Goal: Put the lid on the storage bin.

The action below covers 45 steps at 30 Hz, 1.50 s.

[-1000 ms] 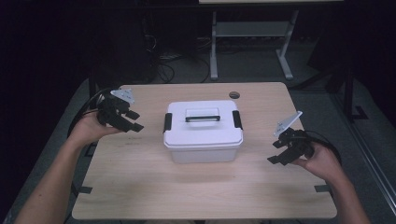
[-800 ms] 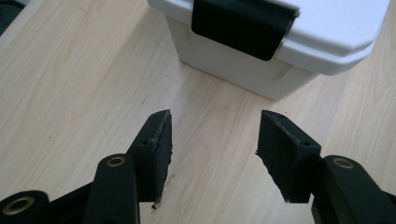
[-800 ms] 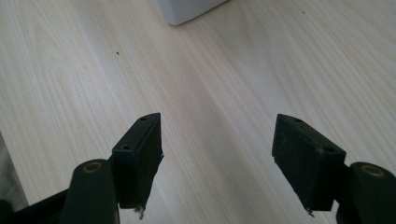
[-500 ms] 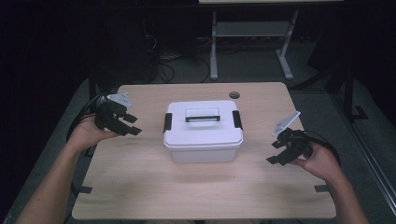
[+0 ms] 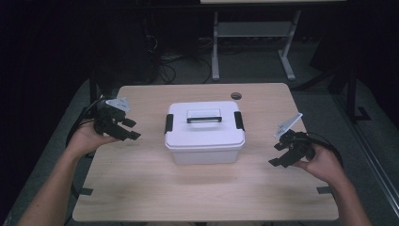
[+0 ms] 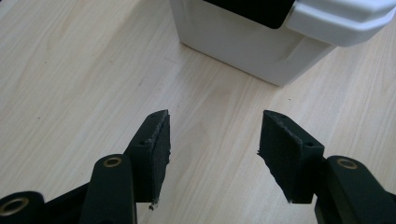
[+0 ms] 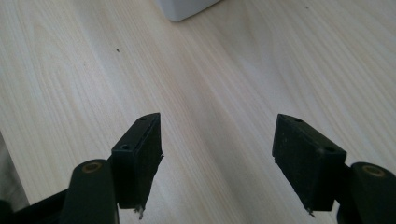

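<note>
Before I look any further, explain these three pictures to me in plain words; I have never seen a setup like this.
There is no machine here: a person sits at a wooden table and holds a hand tool with a two-jawed claw in each hand. The wide picture comes from a camera overhead, looking down. It shows the left claw and the right claw on either side of a white plastic storage box, lid on, with a black handle and black side latches. The other two pictures come from small cameras riding on each claw, looking along its black jaws. Both claws are open and hold nothing. The left one points at the box's corner.
</note>
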{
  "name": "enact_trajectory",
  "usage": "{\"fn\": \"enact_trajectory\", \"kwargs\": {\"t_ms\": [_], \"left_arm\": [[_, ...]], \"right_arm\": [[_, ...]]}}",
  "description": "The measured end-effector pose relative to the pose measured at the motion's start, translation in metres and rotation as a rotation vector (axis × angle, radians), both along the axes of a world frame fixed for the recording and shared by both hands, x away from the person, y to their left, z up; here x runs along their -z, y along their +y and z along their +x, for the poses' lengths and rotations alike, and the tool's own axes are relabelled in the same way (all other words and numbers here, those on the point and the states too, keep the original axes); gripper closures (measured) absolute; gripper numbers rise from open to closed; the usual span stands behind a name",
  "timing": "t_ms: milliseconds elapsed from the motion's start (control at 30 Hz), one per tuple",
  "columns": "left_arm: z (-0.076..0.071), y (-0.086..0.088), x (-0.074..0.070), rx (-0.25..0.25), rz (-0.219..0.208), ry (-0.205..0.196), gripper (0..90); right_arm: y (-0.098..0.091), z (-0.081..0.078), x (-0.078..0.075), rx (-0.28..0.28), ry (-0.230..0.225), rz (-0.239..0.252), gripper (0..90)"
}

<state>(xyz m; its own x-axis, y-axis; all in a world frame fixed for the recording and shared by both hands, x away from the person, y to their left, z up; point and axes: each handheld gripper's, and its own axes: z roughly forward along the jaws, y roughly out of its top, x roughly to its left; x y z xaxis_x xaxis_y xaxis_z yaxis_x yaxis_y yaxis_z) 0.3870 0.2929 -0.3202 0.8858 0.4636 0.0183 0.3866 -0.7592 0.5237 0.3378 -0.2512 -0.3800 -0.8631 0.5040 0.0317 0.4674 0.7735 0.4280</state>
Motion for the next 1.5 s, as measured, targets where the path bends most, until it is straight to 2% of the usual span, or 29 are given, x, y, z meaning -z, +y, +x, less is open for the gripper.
{"fn": "enact_trajectory", "kwargs": {"t_ms": [233, 567, 1133, 1500], "left_arm": [[-0.003, 0.004, 0.006, -0.021, -0.016, 0.005, 41.9], [-0.007, 0.009, 0.015, -0.027, -0.011, 0.000, 41.7], [-0.017, 0.020, 0.041, -0.063, -0.031, -0.012, 41.3], [-0.020, 0.022, 0.050, -0.070, -0.028, 0.004, 40.9]], "right_arm": [[0.000, -0.001, 0.002, 0.002, 0.004, 0.001, 32.2], [-0.001, -0.003, 0.004, 0.006, 0.008, 0.000, 32.2], [0.002, -0.002, 0.007, 0.000, 0.011, -0.002, 32.1], [0.002, -0.003, 0.007, 0.003, 0.014, -0.001, 32.0]]}}
